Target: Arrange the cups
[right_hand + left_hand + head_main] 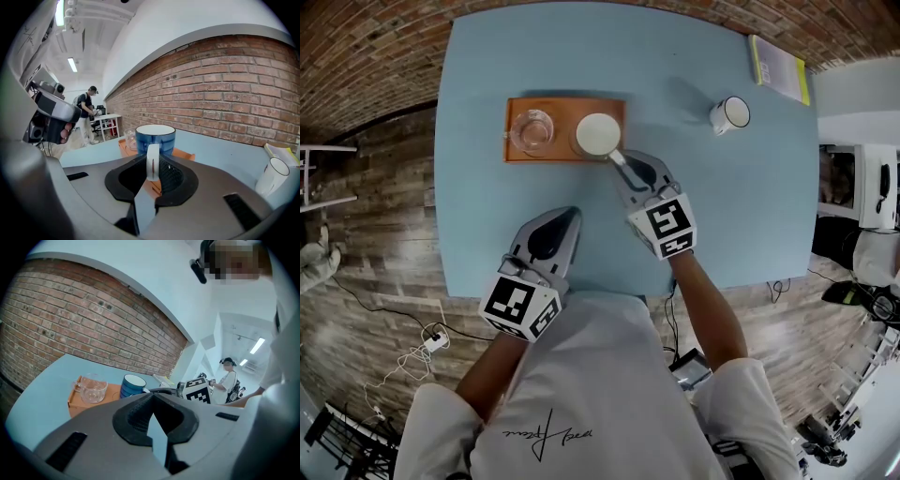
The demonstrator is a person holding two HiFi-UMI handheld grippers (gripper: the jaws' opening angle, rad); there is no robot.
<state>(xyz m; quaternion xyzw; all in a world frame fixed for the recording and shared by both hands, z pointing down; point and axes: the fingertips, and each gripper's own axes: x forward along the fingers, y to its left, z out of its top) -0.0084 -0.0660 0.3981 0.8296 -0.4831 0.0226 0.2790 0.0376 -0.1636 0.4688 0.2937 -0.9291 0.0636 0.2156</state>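
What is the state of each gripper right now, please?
Left gripper: jaws closed, holding nothing.
Right gripper: jaws closed on the handle of the blue mug.

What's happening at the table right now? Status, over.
Right gripper shut on blue mug by its handle; mug at tray right end, beside glass cup. Left gripper shut, empty, held aside. White mug off tray; nothing in the way.

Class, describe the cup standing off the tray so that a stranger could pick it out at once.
Start at the light blue table. Toward its far right, near the yellow-edged book, stands a white mug. Unlike the glass cup and the blue mug, it has a dark rim and is off the orange tray.
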